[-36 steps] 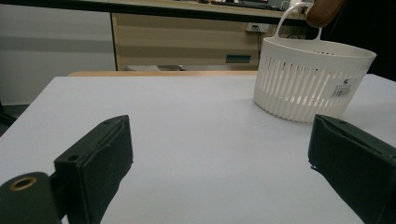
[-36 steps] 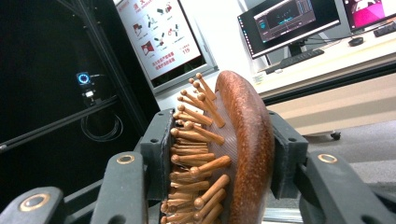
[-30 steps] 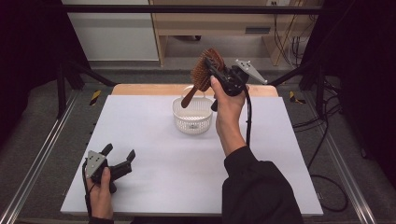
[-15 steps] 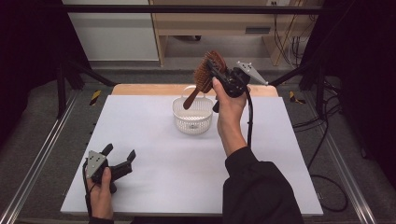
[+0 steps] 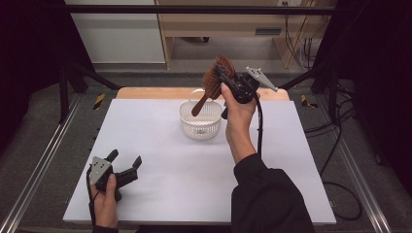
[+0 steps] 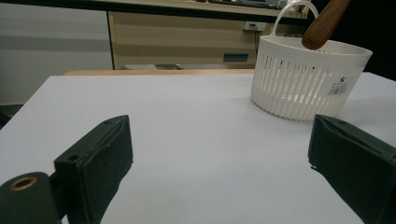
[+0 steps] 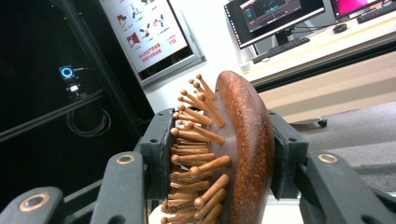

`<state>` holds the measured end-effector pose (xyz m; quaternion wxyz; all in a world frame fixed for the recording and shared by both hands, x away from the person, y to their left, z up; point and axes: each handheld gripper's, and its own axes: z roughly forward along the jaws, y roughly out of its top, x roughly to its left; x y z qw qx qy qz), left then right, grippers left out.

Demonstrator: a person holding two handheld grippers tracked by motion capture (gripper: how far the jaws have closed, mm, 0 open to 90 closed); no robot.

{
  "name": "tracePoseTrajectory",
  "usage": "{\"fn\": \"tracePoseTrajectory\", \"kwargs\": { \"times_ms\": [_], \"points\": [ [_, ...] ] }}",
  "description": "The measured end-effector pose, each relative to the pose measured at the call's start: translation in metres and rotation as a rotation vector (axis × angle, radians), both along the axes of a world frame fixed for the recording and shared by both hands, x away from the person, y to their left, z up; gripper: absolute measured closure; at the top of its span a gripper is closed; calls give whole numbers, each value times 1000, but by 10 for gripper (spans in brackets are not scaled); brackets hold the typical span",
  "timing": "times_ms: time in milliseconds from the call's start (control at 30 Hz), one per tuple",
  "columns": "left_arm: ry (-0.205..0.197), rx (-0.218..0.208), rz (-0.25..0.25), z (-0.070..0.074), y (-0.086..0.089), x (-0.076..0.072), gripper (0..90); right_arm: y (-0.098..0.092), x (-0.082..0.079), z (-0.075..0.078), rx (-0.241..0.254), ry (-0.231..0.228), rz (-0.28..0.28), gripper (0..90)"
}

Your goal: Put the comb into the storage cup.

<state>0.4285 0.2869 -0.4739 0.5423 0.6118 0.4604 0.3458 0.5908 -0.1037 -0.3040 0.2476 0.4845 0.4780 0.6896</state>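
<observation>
A brown wooden hairbrush (image 5: 212,83) hangs in the air above a white slatted plastic basket (image 5: 200,120), its handle pointing down toward the basket's rim. My right gripper (image 5: 222,74) is shut on the brush's head; in the right gripper view the hairbrush (image 7: 233,154) with its wooden pins sits clamped between the two black pads. My left gripper (image 5: 125,159) rests near the table's front left corner, jaws wide apart and nothing between them. In the left gripper view the basket (image 6: 306,79) stands ahead to the right, with the brush's handle tip (image 6: 322,25) over its rim.
The white table top (image 5: 160,160) carries the basket toward the back middle. A wooden strip (image 5: 145,92) borders its far edge. Metal rails run along both sides, and cables lie on the floor at the right.
The right hand has shifted the brush slightly; the handle still hangs over the basket. The left gripper has not moved.
</observation>
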Motion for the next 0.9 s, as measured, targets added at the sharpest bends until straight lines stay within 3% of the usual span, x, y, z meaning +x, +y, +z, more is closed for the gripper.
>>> {"fn": "tracePoseTrajectory", "kwargs": {
  "times_ms": [900],
  "points": [
    [8,5,-10,-1,-1,1,66,4,6,-28,0,59,-10,505]
  ]
}}
